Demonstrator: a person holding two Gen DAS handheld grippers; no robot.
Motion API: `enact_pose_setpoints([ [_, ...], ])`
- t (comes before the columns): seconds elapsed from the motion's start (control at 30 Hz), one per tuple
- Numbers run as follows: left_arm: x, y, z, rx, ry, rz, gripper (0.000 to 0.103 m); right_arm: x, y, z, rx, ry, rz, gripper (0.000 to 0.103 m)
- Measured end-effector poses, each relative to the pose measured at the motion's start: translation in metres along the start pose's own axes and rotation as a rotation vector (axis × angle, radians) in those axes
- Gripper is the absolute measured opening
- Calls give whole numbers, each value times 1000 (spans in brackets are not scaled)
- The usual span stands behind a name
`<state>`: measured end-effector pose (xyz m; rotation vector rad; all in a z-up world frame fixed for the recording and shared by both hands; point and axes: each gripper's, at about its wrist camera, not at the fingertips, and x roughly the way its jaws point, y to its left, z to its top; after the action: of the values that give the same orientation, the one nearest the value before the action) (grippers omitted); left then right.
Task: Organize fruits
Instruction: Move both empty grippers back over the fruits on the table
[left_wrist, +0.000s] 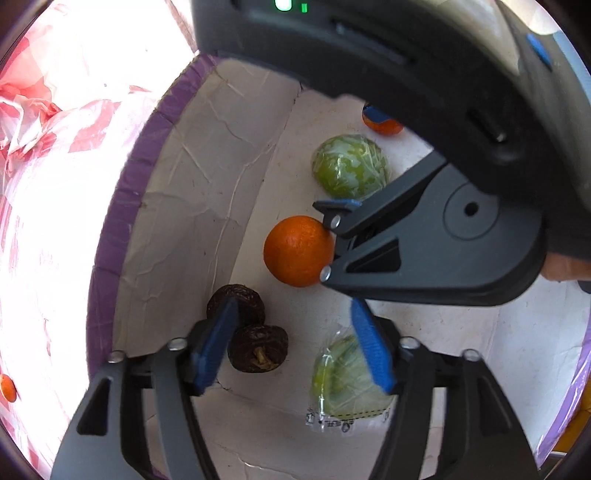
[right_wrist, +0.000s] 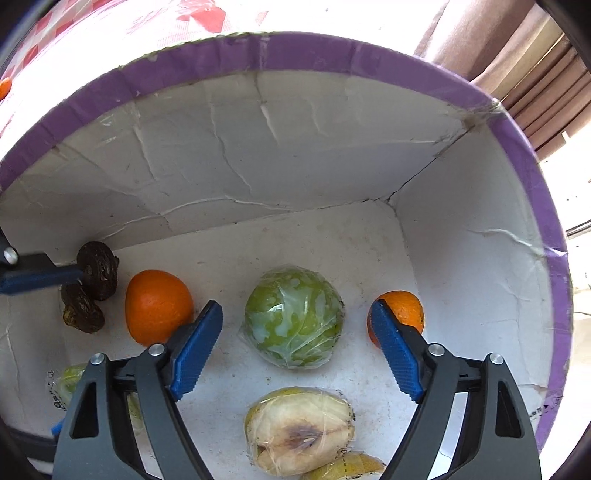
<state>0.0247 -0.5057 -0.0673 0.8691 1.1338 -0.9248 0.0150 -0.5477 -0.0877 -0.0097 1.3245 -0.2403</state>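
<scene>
Several fruits already lie in the purple-rimmed white cardboard box (right_wrist: 332, 55); both the left gripper (left_wrist: 291, 347) and right gripper (right_wrist: 295, 347) stand apart, empty. One small orange fruit (left_wrist: 7, 387) outside, blurred, perhaps remains.

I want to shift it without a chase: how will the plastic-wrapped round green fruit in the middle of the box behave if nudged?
The wrapped round green fruit will probably roll, being near-spherical on a flat white box floor. Its glossy film looks slippery and may slide under pads.

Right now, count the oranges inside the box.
2. One orange lies left of the wrapped green fruit; the other orange lies right of it, partly behind a finger. More may be hidden.
</scene>
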Motion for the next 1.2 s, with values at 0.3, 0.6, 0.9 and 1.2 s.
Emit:
enact_pose_setpoints([
  [0.3, -29, -29, 5, 43, -77, 53, 93, -23, -2, -7, 15, -43, -41, 87],
  [0.6, -78, -31, -14, 40, -224, 61, 101, -46, -15, -15, 56, -71, -59, 87],
  [0.9, -140, 11, -60, -153, -402, 23, 101, -87, -17, -30, 121, -147, -116, 87],
  [1.2, -174, 90, -160, -479, -534, 38, 100, -155, -3, -16, 156, -365, -80, 87],
])
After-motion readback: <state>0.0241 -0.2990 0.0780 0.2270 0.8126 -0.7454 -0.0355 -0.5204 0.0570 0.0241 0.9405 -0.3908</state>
